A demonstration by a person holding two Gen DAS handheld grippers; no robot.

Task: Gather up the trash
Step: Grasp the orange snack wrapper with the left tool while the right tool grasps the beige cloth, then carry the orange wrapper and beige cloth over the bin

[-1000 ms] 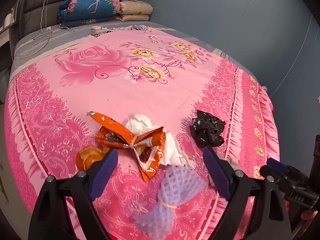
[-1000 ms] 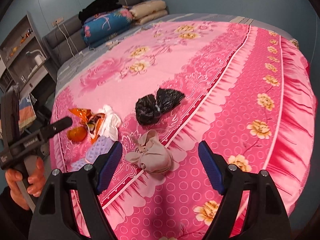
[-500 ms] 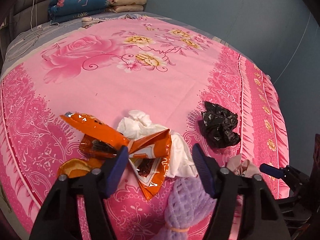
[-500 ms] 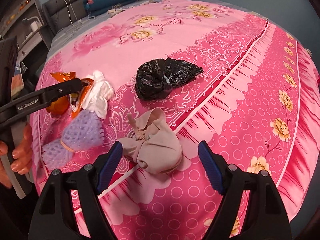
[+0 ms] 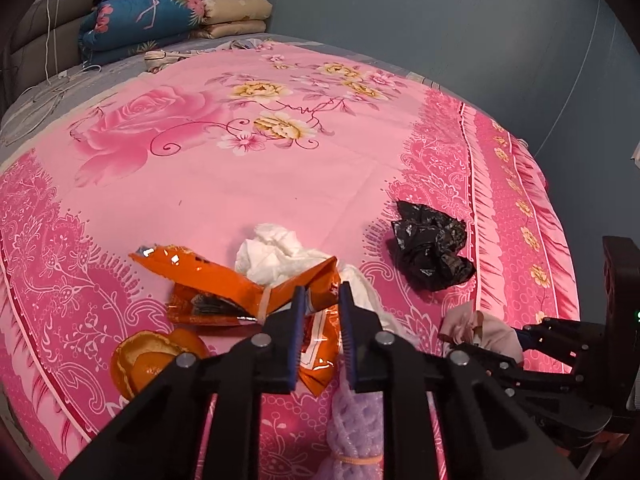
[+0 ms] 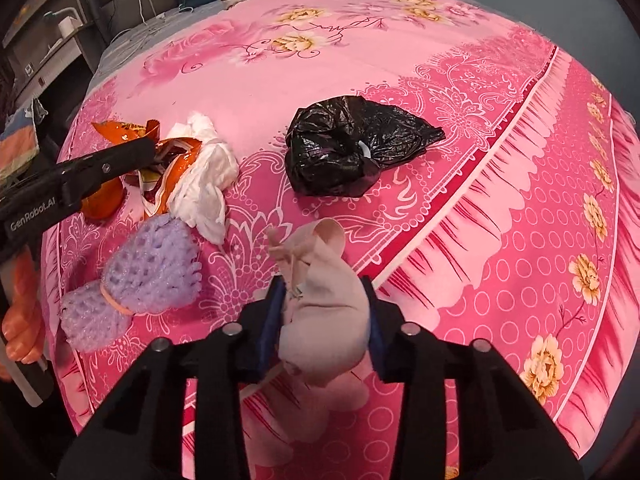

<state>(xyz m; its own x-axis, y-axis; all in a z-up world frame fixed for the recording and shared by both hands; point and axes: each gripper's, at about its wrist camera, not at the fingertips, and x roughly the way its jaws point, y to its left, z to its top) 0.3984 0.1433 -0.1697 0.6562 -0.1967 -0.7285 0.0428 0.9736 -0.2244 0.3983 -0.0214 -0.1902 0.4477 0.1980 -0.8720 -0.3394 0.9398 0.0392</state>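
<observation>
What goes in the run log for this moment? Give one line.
left hand-held gripper: shut on orange wrapper | right hand-held gripper: shut on beige bundle | black bag: on bed, untouched

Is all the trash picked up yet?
Not yet, nothing looks collected. The left claw pinches the orange foil snack wrapper and the right claw squeezes the beige knotted cloth bundle. The crumpled black plastic bag, white tissue wad, purple foam net and orange peel wait on the bed.
</observation>
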